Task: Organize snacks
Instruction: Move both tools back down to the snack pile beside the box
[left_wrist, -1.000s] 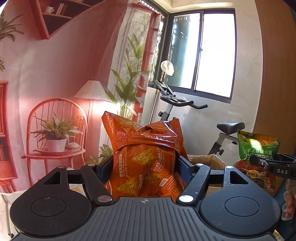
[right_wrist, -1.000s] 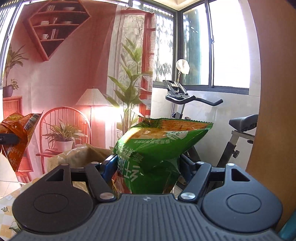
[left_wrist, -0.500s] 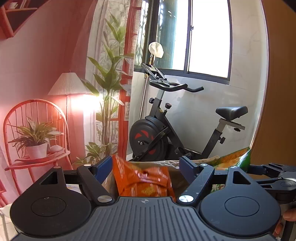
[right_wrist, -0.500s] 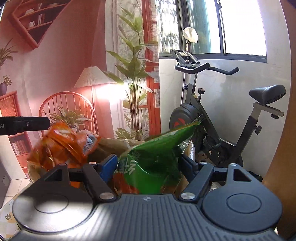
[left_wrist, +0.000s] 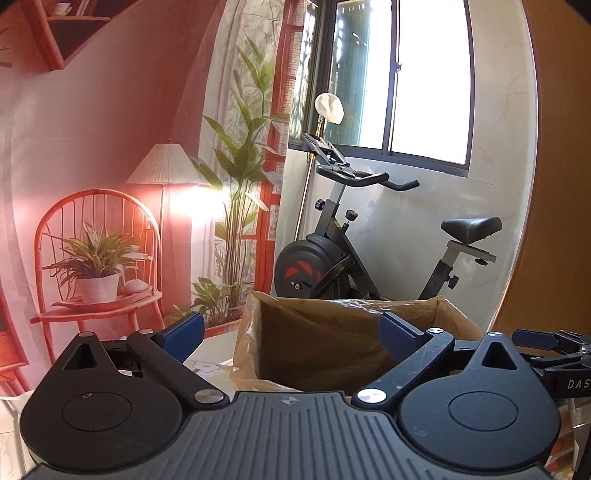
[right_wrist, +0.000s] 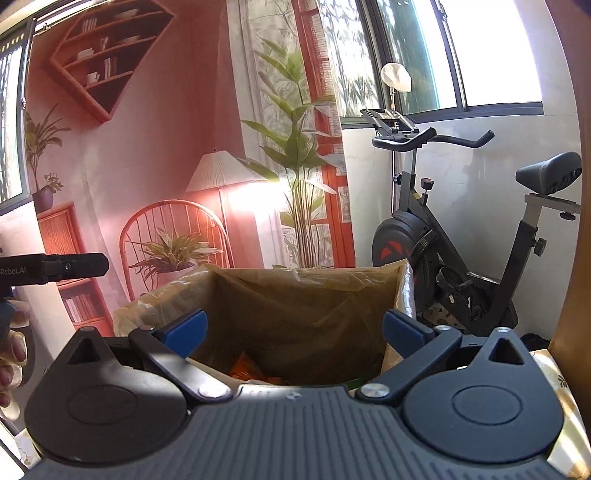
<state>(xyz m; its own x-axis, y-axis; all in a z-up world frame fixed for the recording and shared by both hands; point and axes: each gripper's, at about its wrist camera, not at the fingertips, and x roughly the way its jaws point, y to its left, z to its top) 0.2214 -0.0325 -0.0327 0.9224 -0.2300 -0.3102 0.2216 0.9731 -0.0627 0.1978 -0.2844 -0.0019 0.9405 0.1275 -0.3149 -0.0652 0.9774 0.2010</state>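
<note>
A cardboard box lined with clear plastic (left_wrist: 461, 314) stands just ahead of both grippers; it also shows in the right wrist view (right_wrist: 166, 295). My left gripper (left_wrist: 291, 328) is open and empty above the box's near left side. My right gripper (right_wrist: 293, 328) is open and empty over the box opening. An orange snack bag (right_wrist: 247, 365) lies at the bottom of the box, partly hidden by the gripper body. A sliver of green packet (right_wrist: 352, 386) shows beside it. The right gripper's fingers (left_wrist: 546, 338) show at the right edge of the left wrist view.
An exercise bike (left_wrist: 343, 258) stands behind the box by the window. A printed backdrop with a chair and plants (left_wrist: 99, 258) hangs at the left. A wooden panel (right_wrist: 576, 258) rises at the right. The floral tablecloth (left_wrist: 210, 365) shows left of the box.
Both grippers lowered to the box and opened. The orange bag left my left gripper and the green bag left my right gripper; both dropped into the box.
</note>
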